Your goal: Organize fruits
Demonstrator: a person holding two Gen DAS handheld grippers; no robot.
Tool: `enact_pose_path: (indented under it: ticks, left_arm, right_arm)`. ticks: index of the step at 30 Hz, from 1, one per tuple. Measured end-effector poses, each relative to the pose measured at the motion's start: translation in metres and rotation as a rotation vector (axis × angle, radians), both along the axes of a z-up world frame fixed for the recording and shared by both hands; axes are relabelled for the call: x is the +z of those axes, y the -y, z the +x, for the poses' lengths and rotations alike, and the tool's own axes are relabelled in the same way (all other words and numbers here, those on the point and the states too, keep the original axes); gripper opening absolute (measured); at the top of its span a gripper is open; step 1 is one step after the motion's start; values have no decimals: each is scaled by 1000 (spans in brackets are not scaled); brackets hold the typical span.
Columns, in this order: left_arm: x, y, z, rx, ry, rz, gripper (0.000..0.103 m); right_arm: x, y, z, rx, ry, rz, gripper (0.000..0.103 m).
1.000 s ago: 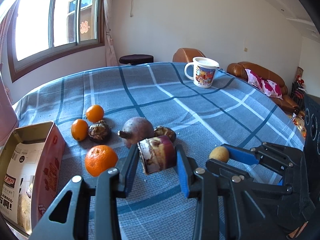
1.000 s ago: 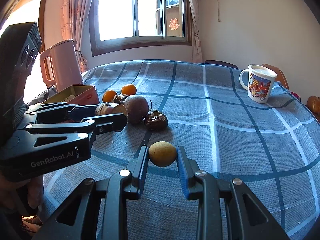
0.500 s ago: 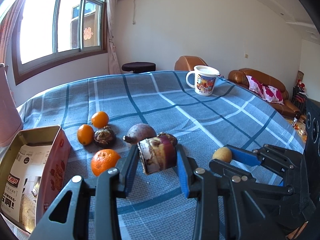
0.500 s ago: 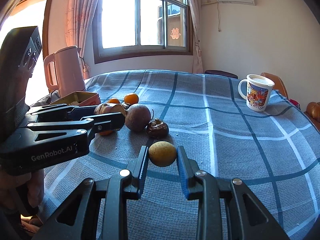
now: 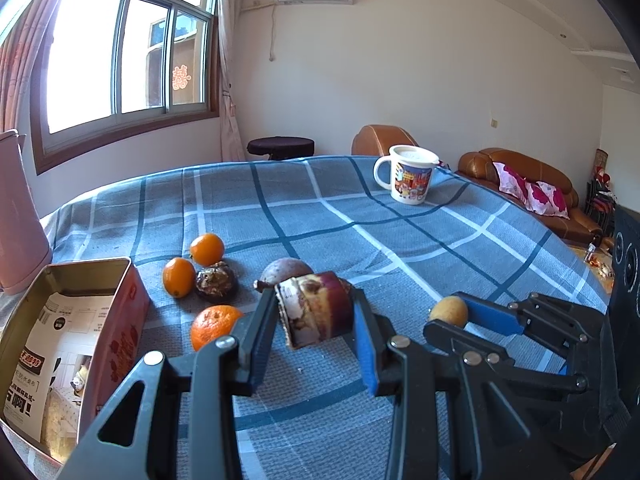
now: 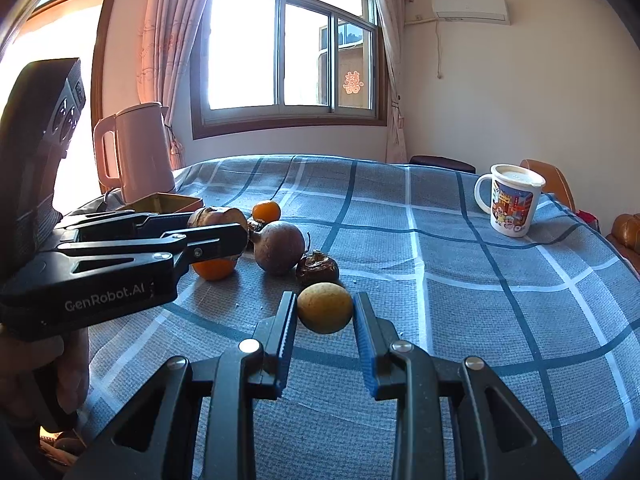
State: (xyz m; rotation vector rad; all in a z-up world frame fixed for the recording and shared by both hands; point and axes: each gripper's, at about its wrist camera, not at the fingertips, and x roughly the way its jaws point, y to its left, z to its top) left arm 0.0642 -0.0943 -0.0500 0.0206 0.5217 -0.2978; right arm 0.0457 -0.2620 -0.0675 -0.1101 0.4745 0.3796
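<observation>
Sunlit room, white walls, window, brown sofa; blue checked cloth over the surface (image 5: 304, 208). Left wrist view first: left hand-held gripper (image 5: 316, 316) clamped on a purple-skinned cut chunk (image 5: 316, 310), raised above the cloth, pads pressed on both sides. Just behind the chunk, a round purple fruit (image 5: 286, 270), half hidden. Left of that, two small oranges (image 5: 207, 249) (image 5: 178, 277) touching a dark wrinkled fruit (image 5: 215, 285); a larger orange (image 5: 214, 325) nearer, partly behind the left finger. Open tin (image 5: 120, 316) at far left, printed paper inside, apart from the fruit. Pink kettle (image 5: 18, 216) at the left edge behind the tin. Mug (image 5: 410, 178) far back on the cloth, well apart from everything. Right hand-held gripper (image 5: 448, 312) at right, closed on a small yellow fruit (image 5: 448, 311). Right wrist view next: right hand-held gripper (image 6: 325, 310) gripping the yellow fruit (image 6: 325, 307) between both pads, above the cloth. Just beyond, a second dark wrinkled fruit (image 6: 317, 268) beside the purple fruit (image 6: 279, 247). Left hand-held gripper (image 6: 218, 234) at left with the chunk (image 6: 216, 216) in its fingers, an orange (image 6: 214, 269) below it, another (image 6: 266, 211) farther back. Tin (image 6: 164, 202) and kettle (image 6: 136, 152) behind; mug (image 6: 514, 200) at far right.
</observation>
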Motion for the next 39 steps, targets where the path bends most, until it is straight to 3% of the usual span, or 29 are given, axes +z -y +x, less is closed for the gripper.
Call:
enact_pose_path:
  ticks: [39]
  left_arm:
    - [13, -5, -24, 24, 140, -1, 38]
  right_arm:
    - [4, 2, -16, -1, 111, 14, 30]
